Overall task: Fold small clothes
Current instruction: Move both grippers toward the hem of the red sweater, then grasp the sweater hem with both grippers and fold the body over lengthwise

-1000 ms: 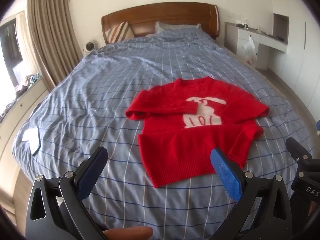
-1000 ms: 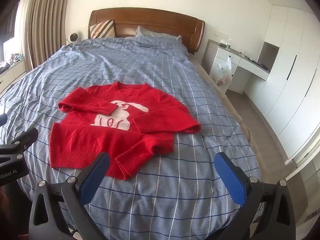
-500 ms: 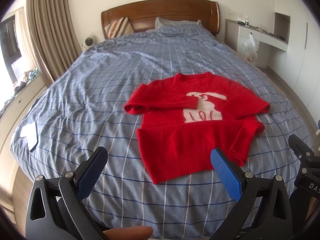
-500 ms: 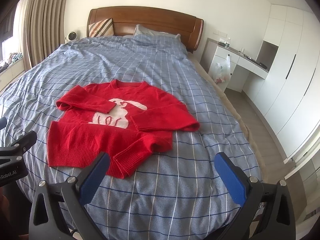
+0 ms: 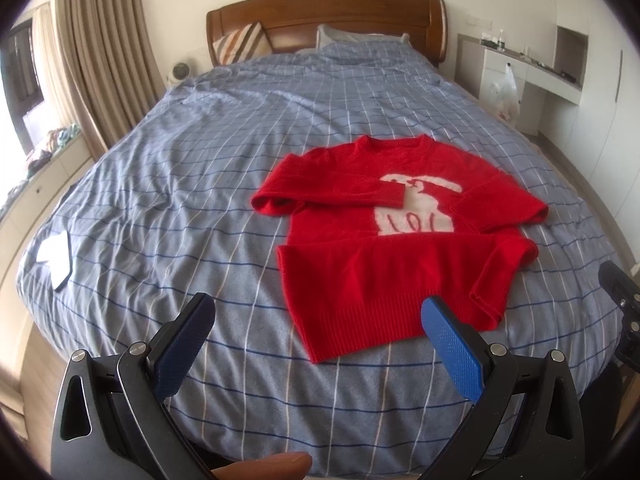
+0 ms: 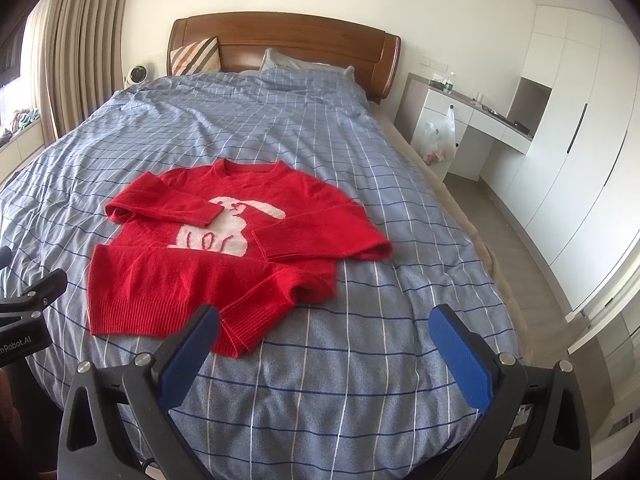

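Note:
A red knit sweater (image 5: 384, 248) with a white rabbit on the chest lies face up on the blue checked bedspread (image 5: 192, 184). Both sleeves are folded in over its front. In the right wrist view the same sweater (image 6: 168, 276) lies to the left of centre. My left gripper (image 5: 318, 320) is open above the foot of the bed, just short of the sweater's hem, with nothing between its blue pads. My right gripper (image 6: 324, 328) is open too, near the cuff of the lower sleeve. Each gripper's black frame shows at the edge of the other's view.
A wooden headboard (image 5: 324, 8) with pillows stands at the far end. A white folded item (image 5: 56, 254) lies near the bed's left edge. A white desk (image 6: 476, 120) with a plastic bag and white wardrobes (image 6: 576, 128) line the right wall. Curtains (image 5: 96, 52) hang on the left.
Both cameras have shifted slightly, so the sweater sits a little lower and nearer in the views. The sweater itself has not moved and both grippers stay open.

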{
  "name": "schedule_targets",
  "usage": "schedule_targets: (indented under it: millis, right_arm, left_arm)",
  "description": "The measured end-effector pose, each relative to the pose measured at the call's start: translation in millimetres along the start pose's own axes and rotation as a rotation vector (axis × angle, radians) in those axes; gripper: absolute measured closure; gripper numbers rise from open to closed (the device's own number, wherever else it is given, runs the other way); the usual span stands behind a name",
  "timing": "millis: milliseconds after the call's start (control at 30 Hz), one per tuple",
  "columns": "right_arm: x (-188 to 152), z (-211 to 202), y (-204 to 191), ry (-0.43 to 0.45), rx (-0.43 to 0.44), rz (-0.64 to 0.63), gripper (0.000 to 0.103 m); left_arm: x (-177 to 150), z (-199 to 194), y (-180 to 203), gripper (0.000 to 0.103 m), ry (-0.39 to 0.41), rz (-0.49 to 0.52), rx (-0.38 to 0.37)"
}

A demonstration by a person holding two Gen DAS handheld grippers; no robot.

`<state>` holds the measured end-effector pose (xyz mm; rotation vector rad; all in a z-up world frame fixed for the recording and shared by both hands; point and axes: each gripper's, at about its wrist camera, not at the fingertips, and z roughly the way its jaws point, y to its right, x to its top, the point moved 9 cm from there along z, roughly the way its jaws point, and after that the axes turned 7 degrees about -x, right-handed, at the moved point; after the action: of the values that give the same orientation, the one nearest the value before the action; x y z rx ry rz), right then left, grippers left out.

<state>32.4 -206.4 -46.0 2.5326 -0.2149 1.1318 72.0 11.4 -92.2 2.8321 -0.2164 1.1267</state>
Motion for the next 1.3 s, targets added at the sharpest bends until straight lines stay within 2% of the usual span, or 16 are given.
schedule_targets:
  millis: [67,200,333,600,700,767,833,900,1067,1100,1133,1167,1200,1233,1267,1300]
  right_arm:
    - [1,-2,1,0.016,0.027,0.028,0.0]
    - [6,-9,6,0.077,0.081,0.102,0.0]
    - [16,-22,18,0.166,0.101,0.164,0.0]
    - [17,-26,33,0.271,0.124,0.211,0.0]
    - [9,-12,18,0.273,0.182,0.144,0.0]
    - [-9,13,5,0.162,0.197,0.089,0.0]
    - [-26,33,-4,0.072,0.237,0.097,0.0]
    - [-37,50,-17,0.022,0.294,0.109,0.0]
    - [-46,106,-74,-0.091,0.346,-0.008,0.0]
    - [-49,118,-84,-0.11,0.348,-0.024,0.002]
    - [-51,130,-91,-0.128,0.339,-0.04,0.005]
    - [-56,143,-97,-0.16,0.326,-0.06,0.018]
    - [-63,153,-97,-0.199,0.32,-0.068,0.03]
    - [-65,157,-91,-0.216,0.325,-0.039,0.05]
    - [-66,153,-81,-0.217,0.333,0.009,0.065]
    - [-66,148,-68,-0.219,0.343,0.055,0.084]
  left_arm:
    - [-2,1,2,0.0,-0.018,0.001,-0.017]
    - [-3,-4,2,0.0,-0.006,-0.009,-0.03]
    - [-4,-5,-3,0.0,-0.004,-0.013,-0.01]
    - [-14,1,-15,0.0,-0.023,-0.047,-0.026]
    - [-23,11,-32,0.0,-0.045,-0.079,-0.023]
    - [-33,24,-43,0.0,-0.074,-0.104,-0.027]
    - [-43,40,-54,0.0,-0.104,-0.13,-0.034]
    - [-53,62,-59,0.0,-0.143,-0.147,-0.059]
    - [-71,114,-46,0.003,-0.254,-0.189,-0.177]
    - [-74,119,-44,0.009,-0.264,-0.188,-0.173]
    - [-76,122,-42,0.021,-0.272,-0.179,-0.155]
    - [-77,122,-40,0.025,-0.268,-0.166,-0.144]
    - [-76,119,-37,0.038,-0.254,-0.154,-0.145]
    - [-75,116,-34,0.071,-0.24,-0.14,-0.155]
    - [-76,113,-31,0.091,-0.239,-0.127,-0.175]
    - [-76,108,-30,0.099,-0.238,-0.122,-0.189]
